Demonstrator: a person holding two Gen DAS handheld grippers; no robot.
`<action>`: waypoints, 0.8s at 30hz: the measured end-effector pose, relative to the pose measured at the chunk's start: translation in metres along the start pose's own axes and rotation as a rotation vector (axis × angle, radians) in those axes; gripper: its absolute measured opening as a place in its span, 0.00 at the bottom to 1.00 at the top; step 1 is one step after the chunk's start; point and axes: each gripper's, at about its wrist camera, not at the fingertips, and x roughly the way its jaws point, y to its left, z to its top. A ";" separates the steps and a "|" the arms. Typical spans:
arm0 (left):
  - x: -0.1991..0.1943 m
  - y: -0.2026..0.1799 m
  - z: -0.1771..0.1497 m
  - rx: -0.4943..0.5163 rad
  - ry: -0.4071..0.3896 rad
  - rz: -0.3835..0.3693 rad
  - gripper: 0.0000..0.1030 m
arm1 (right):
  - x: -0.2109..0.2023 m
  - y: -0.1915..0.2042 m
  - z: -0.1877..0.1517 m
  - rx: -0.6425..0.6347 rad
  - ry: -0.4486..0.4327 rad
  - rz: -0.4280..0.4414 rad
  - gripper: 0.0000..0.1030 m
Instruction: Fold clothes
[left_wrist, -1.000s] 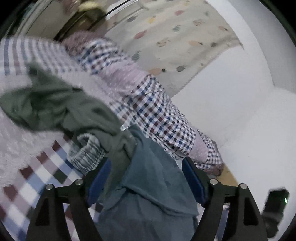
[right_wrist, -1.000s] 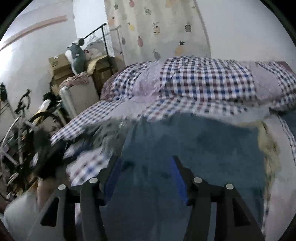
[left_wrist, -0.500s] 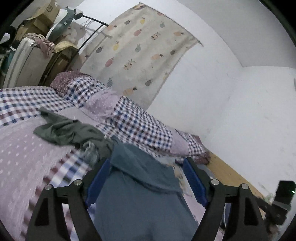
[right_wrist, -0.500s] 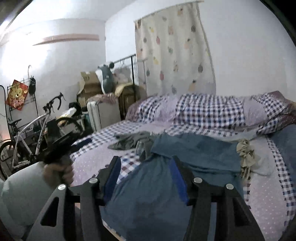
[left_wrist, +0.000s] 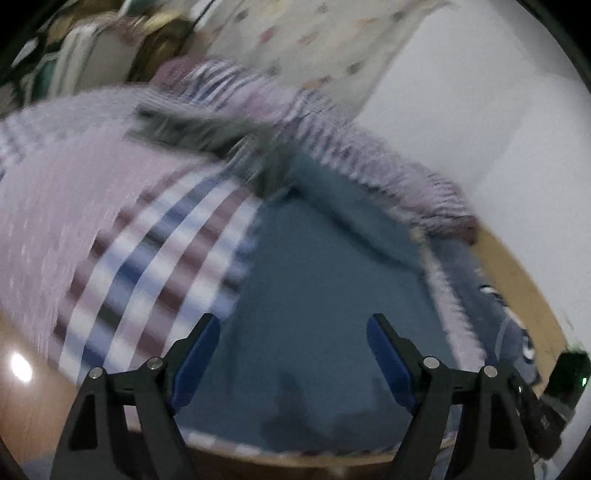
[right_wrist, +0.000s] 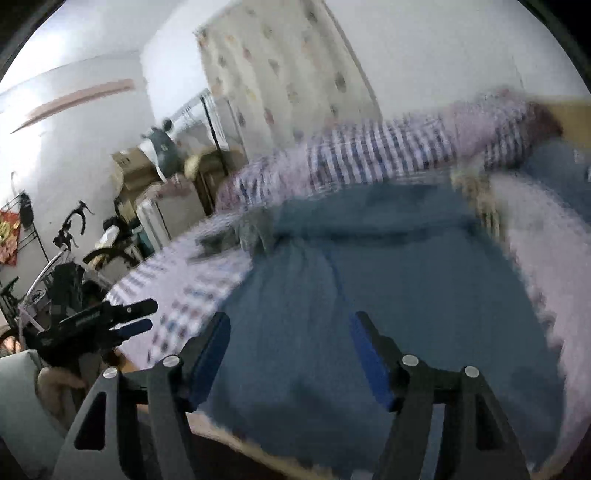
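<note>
A teal-blue garment (left_wrist: 325, 295) lies spread flat on the bed, reaching to its near edge; it also fills the middle of the right wrist view (right_wrist: 369, 280). My left gripper (left_wrist: 293, 350) hovers over the garment's near part, open, with nothing between its blue pads. My right gripper (right_wrist: 290, 350) is open too, above the same garment's near hem. At the left of the right wrist view, a hand holds the left gripper (right_wrist: 147, 315) beside the bed. A dark green garment (left_wrist: 192, 129) lies crumpled farther back. Both views are motion-blurred.
The bed has a lilac and checked cover (left_wrist: 147, 251), and a rolled checked quilt (right_wrist: 369, 155) lies along the wall. A yellowish cloth (right_wrist: 476, 192) and a grey-blue garment (left_wrist: 509, 325) lie to the right. A bicycle (right_wrist: 66, 251), boxes and a clothes rack (right_wrist: 210, 122) stand left.
Both cameras have swung downward, with heavy blur. The teal garment, bunched and partly raised a second ago, now lies flat near the bed's front edge. The jaws stayed wide apart.
</note>
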 end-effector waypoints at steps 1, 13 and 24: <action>0.006 0.008 -0.001 -0.035 0.026 0.023 0.82 | 0.007 -0.007 -0.005 0.025 0.033 -0.003 0.69; 0.053 0.055 -0.019 -0.248 0.198 0.133 0.82 | 0.028 -0.024 -0.009 0.178 0.084 0.107 0.69; 0.060 0.055 -0.027 -0.214 0.256 0.097 0.82 | 0.048 0.022 -0.015 -0.015 0.122 -0.005 0.69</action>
